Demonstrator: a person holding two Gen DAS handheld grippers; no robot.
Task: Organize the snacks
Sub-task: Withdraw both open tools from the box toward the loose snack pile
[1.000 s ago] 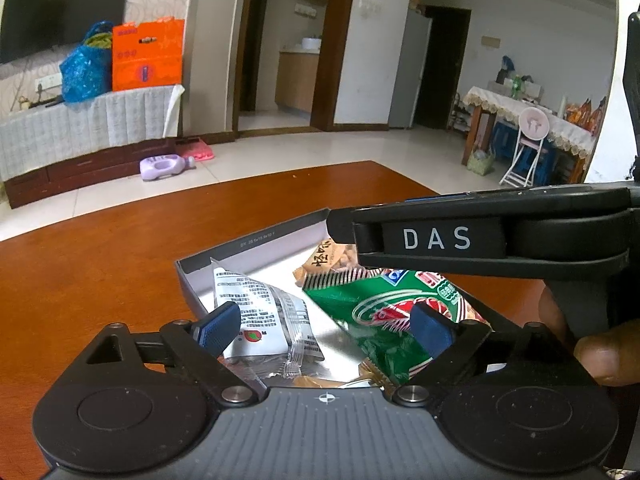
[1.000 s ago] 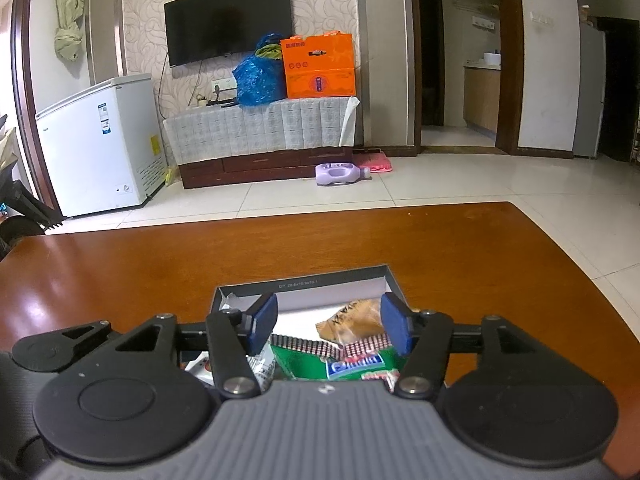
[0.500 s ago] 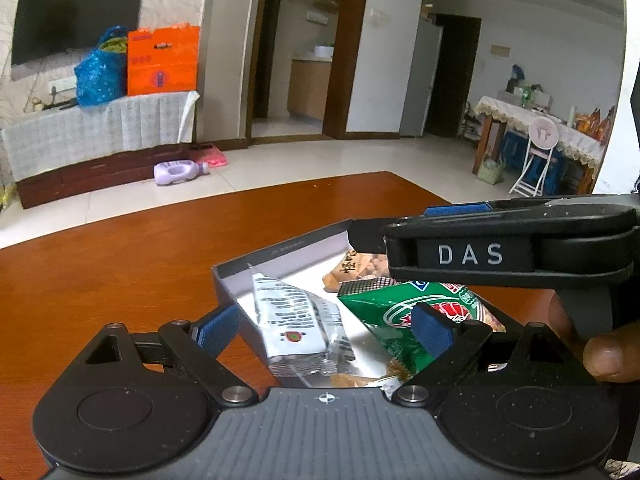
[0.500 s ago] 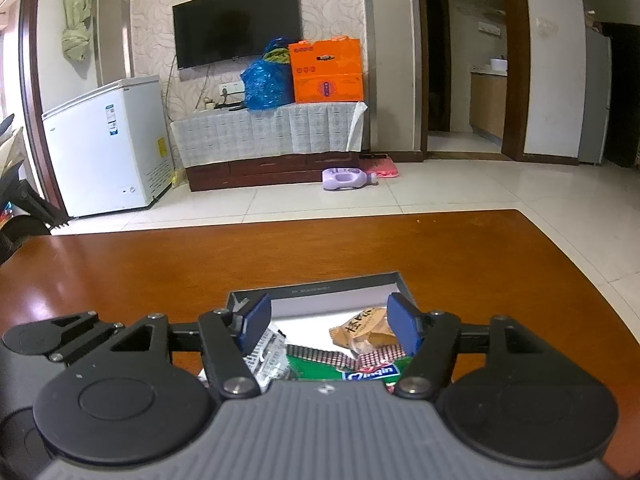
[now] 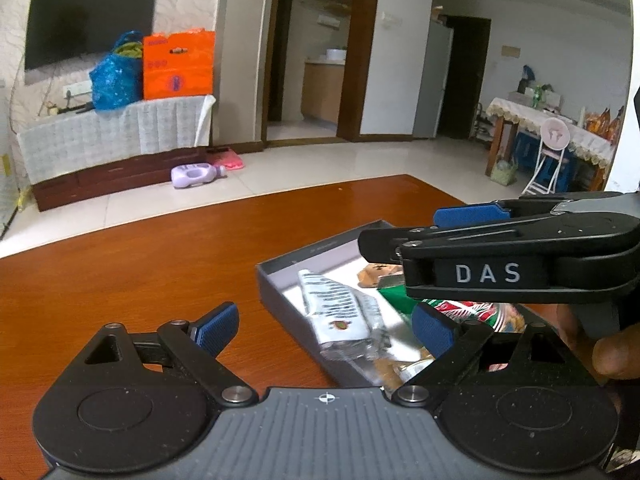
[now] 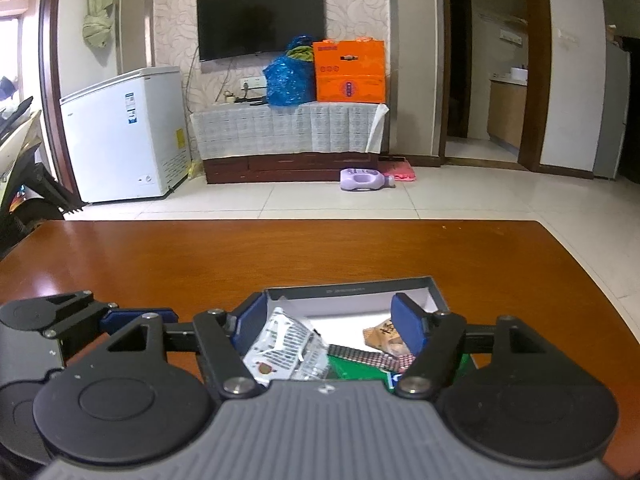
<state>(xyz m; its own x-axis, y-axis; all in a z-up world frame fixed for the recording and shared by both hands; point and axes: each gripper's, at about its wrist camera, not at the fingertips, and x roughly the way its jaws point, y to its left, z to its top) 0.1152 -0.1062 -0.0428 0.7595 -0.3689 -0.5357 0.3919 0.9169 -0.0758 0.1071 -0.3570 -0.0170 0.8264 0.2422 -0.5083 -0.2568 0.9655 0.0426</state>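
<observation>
A shallow grey box (image 5: 280,280) (image 6: 352,290) lies on the brown wooden table (image 5: 140,272). In it are a white printed packet (image 5: 340,312) (image 6: 280,352), a green packet (image 5: 472,312) (image 6: 352,370) and a small tan snack (image 5: 376,272) (image 6: 384,336). My left gripper (image 5: 325,328) is open with nothing in it; its left pad is over bare table and its right pad over the box. My right gripper (image 6: 328,324) hovers over the box with its jaws opening. The packets lie below and between the pads, unpressed. In the left wrist view it crosses from the right, above the snacks.
A person's fingers (image 5: 612,356) hold the right gripper's handle. The table's far edge (image 6: 320,221) meets a tiled floor with a purple bottle (image 6: 364,180) on it. A white chest freezer (image 6: 128,132) and a covered TV bench (image 6: 288,128) stand far behind.
The right gripper's jaws have spread wider. In the left wrist view the box has slid to the right, so the left pad is now over bare table. Both grippers have drawn back a little.
</observation>
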